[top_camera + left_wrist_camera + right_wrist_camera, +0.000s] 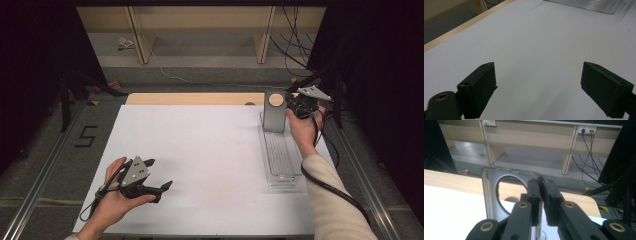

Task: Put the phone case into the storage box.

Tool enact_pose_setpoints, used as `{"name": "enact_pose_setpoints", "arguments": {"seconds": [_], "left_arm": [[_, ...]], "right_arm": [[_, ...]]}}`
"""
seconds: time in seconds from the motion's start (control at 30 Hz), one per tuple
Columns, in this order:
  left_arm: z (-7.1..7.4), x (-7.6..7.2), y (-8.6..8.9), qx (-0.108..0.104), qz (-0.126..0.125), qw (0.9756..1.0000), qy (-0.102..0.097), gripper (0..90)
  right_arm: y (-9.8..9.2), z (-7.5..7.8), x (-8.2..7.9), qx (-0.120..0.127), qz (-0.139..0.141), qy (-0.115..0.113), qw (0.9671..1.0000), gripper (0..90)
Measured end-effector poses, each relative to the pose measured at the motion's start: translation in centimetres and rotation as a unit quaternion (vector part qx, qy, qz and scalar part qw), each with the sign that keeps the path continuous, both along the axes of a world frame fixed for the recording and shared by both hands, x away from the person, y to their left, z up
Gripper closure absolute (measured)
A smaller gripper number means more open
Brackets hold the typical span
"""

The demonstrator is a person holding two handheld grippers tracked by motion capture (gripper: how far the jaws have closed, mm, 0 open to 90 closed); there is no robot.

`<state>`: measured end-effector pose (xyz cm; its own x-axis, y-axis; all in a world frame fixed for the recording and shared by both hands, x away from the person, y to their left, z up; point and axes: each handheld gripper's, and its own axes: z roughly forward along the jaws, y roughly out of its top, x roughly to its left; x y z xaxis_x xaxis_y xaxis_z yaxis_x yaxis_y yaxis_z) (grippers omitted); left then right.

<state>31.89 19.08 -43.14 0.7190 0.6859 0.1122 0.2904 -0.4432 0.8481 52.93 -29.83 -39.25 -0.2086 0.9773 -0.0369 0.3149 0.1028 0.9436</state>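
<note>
1. So in the high view the right gripper (pixel 296 106) sits in the upper right of the frame, up at the far end of the clear plastic tray (pixel 280 157). The right hand (pixel 301 127) comes up from the lower right, forearm in a light sleeve running diagonally toward it, wrist pretty straight, cable trailing down along the arm.
2. Its jaws are clamped tight on the edge of the grey metal plate (pixel 274 112), the one with the round hole near its top. In the right gripper view you can see the plate (pixel 492 195) standing upright at centre left, with both black jaws pinching its right edge just below the top corner.
3. The plate stands on end at the far end of the tray, which lies lengthwise on the right side of the white bench (pixel 200 150). Can't tell from these shots exactly how its bottom edge sits in there.
4. The left gripper (pixel 157 175) is way off in the lower left of the high view, well apart from the tray. The left hand (pixel 117 197) rests low over the bench, palm angled inward, gripper pointing right across the frame.
5. Its jaws are spread wide with nothing between them. The left gripper view just has bare white bench in the gap, plus a corner of the tray (pixel 589 5) at the top right.
</note>
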Motion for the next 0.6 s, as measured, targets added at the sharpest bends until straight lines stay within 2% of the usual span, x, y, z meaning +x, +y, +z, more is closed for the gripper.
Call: {"name": "enact_pose_setpoints", "arguments": {"seconds": [0.6], "left_arm": [[-0.05, 0.07, 0.10, -0.001, 0.001, 1.0000, 0.003, 12.4]], "right_arm": [[-0.44, -0.08, 0.51, 0.014, 0.016, 0.014, 0.9997, 84.3]]}}
